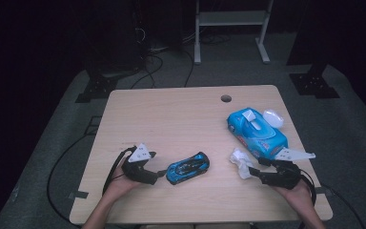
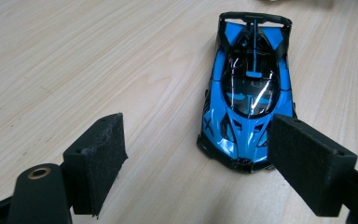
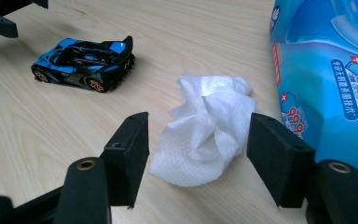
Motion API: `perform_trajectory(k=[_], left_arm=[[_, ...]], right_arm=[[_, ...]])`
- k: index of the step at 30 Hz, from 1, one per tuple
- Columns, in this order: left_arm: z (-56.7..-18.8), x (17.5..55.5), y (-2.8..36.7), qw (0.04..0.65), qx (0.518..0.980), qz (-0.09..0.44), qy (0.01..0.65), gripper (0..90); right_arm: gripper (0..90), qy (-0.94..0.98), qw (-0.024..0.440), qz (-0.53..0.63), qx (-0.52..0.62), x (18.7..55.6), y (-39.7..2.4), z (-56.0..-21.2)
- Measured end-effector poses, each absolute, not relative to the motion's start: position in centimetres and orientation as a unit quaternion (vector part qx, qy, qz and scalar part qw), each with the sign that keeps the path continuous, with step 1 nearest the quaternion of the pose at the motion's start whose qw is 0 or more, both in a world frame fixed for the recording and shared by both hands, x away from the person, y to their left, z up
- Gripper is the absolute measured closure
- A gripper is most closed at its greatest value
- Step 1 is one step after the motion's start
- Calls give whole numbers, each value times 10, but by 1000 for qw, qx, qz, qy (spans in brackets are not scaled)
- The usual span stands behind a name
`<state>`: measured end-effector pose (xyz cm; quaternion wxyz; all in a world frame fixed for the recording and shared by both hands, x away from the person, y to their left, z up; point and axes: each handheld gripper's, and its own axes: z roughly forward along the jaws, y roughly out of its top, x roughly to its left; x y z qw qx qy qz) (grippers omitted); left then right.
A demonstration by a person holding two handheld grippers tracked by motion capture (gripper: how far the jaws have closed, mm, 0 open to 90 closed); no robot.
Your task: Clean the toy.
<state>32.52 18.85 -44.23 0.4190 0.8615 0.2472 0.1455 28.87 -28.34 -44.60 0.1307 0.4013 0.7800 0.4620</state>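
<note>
My left gripper point(image 2: 196, 163) gapes empty just left of the toy car point(image 2: 248, 93); my right gripper point(image 3: 198, 161) straddles the crumpled wipe point(image 3: 205, 128), pads clear.

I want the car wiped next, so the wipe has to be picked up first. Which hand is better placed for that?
Right. The right gripper already has its open fingers on either side of the wipe. The left gripper faces the car's nose, across the table from the wipe.
</note>
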Motion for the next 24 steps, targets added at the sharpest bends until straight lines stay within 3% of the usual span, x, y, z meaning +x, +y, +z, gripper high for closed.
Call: perform_trajectory(k=[24], left_arm=[[-451, 320, 205, 437, 845, 157, 264, 184]], right_arm=[[319, 769, 125, 475, 408, 279, -290, -460]])
